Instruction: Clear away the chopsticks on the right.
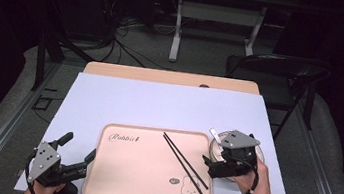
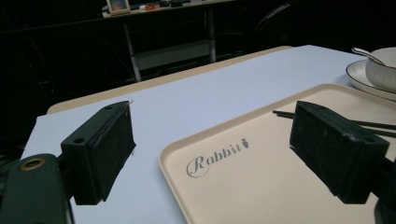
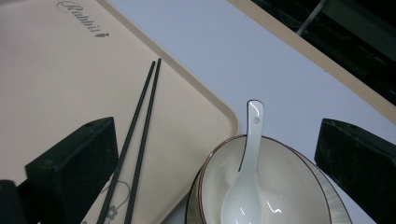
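Both grippers released over a table set with a tray, chopsticks, bowl and spoon.

A pale sheet (image 1: 159,105) covers the table, and on it lies a beige tray (image 1: 138,183) printed "Rabbit", with a pair of black chopsticks (image 1: 185,161) lying slantwise on the tray's right half. Just off the tray's right edge a white bowl (image 3: 289,186) stands on a plate (image 2: 362,77), with a white spoon (image 3: 247,177) resting in it, handle over the rim. The right gripper (image 1: 224,164) hangs above the bowl, jaws spread wide, nothing between them. The left gripper (image 1: 77,152) sits at the tray's left edge, jaws also apart and empty.
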